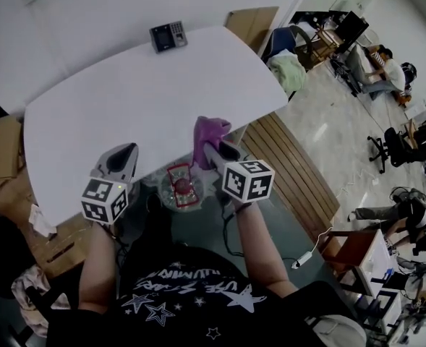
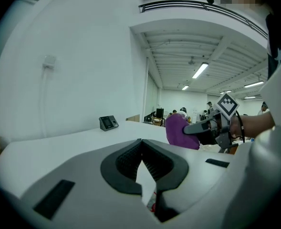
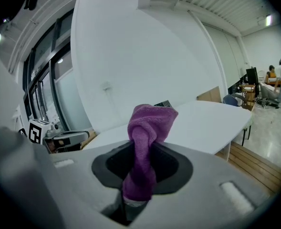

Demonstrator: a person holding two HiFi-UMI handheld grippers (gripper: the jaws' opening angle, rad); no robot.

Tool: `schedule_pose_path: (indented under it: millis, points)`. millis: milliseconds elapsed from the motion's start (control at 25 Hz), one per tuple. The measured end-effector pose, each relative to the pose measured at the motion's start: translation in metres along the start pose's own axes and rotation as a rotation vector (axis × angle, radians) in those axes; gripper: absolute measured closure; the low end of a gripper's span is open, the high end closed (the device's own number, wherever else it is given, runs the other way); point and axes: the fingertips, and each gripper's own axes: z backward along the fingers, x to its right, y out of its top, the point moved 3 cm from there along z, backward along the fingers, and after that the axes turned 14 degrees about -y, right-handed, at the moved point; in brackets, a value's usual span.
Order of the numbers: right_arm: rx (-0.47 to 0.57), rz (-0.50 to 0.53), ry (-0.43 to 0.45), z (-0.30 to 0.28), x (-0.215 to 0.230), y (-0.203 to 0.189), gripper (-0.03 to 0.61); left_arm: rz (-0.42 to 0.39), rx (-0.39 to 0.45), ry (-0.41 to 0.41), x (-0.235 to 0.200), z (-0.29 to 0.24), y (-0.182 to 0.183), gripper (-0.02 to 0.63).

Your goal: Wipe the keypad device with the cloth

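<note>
Far ahead of the right hand-held gripper (image 1: 214, 149), at the far edge of the counter (image 1: 111, 107), the keypad device (image 1: 168, 36) was noted, well apart from both hands. The purple cloth (image 1: 210, 130) was pinched between the right jaws, with its free end bunched above them. In the right gripper view the device was seen almost dead ahead, partly hidden behind the cloth top. The left hand-held gripper (image 1: 120, 159) was recorded as pressed together and empty, about equally far from the device. A long forward reach, slightly leftward, was judged necessary for the right one.
</note>
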Motion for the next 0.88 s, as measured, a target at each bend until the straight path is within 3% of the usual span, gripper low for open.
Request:
schedule_pose_path:
  millis: [560,880]
  points:
    - [-0.041,0.012,-0.075,-0.110,-0.006,0.058,0.483,0.062,-0.009,-0.036,-0.121,-0.050,0.022,0.607]
    - [-0.066,0.078,-0.118,-0.198,-0.027,0.103,0.483,0.108,0.000,-0.035,-0.224,-0.073,0.037,0.607]
